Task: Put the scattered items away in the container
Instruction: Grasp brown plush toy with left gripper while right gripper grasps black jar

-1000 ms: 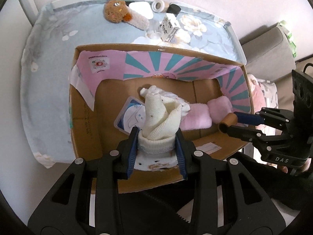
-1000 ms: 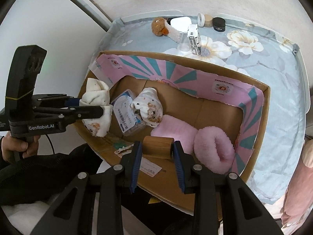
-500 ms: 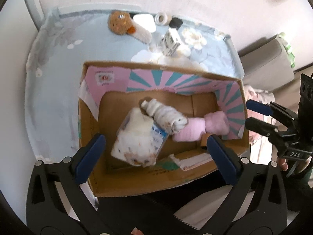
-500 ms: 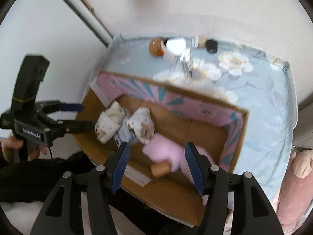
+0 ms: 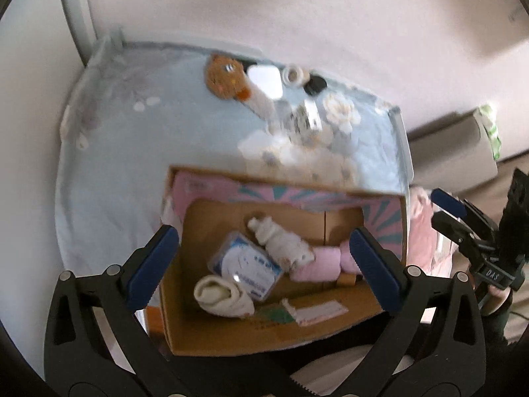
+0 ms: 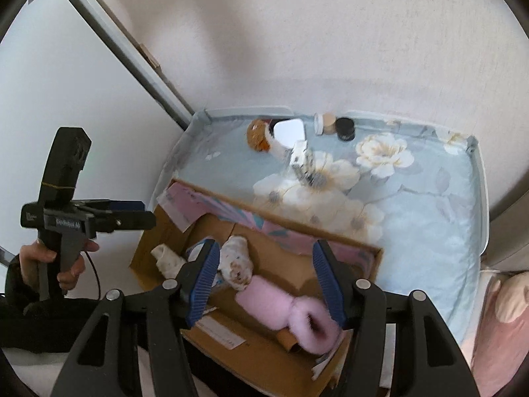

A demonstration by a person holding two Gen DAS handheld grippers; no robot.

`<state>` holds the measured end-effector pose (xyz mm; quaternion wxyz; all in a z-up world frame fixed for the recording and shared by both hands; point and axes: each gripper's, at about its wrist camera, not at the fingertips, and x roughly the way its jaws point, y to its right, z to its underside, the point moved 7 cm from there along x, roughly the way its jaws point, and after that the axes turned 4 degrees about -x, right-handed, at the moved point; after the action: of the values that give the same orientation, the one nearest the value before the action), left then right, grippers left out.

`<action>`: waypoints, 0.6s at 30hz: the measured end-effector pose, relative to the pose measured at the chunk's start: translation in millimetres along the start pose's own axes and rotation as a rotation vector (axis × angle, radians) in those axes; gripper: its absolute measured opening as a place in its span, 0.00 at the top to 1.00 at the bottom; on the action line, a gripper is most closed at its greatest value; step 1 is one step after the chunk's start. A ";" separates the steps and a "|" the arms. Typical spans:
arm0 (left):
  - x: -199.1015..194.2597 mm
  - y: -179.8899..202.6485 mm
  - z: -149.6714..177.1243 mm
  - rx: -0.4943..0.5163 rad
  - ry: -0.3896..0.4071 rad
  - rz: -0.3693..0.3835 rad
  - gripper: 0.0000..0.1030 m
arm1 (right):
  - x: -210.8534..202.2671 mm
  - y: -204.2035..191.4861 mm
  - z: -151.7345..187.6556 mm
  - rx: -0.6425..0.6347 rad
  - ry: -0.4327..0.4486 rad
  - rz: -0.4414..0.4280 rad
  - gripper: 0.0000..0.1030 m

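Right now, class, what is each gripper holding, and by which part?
Nothing. The left gripper and right gripper are both open and empty above the box.

Home setting, looks like a bedroom or nursery. Floral light-blue sheet over a railed cot-style bed against a papered wall. Brown plush toy and small cosmetic jars lie on it. Cardboard box holds baby socks and a fluffy pink slipper.
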<state>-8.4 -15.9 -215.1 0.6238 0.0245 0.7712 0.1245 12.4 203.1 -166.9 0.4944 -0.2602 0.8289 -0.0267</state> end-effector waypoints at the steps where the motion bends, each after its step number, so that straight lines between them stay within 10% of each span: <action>1: -3.4 0.8 -8.0 -0.006 0.011 -0.005 0.00 | -3.3 1.9 -4.0 -0.012 0.015 0.012 0.47; 8: -13.2 5.4 -55.6 -0.076 0.056 0.015 0.00 | -34.1 16.6 -45.3 -0.119 0.249 0.093 0.47; 18: 49.7 -15.0 -135.1 -0.308 0.065 -0.087 0.04 | 14.2 65.2 -84.6 -0.181 0.111 0.120 0.47</action>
<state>-148.4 -42.6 -240.3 0.5997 -0.1090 0.7631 0.2149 -89.9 234.8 -154.9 0.4231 -0.2520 0.8680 0.0633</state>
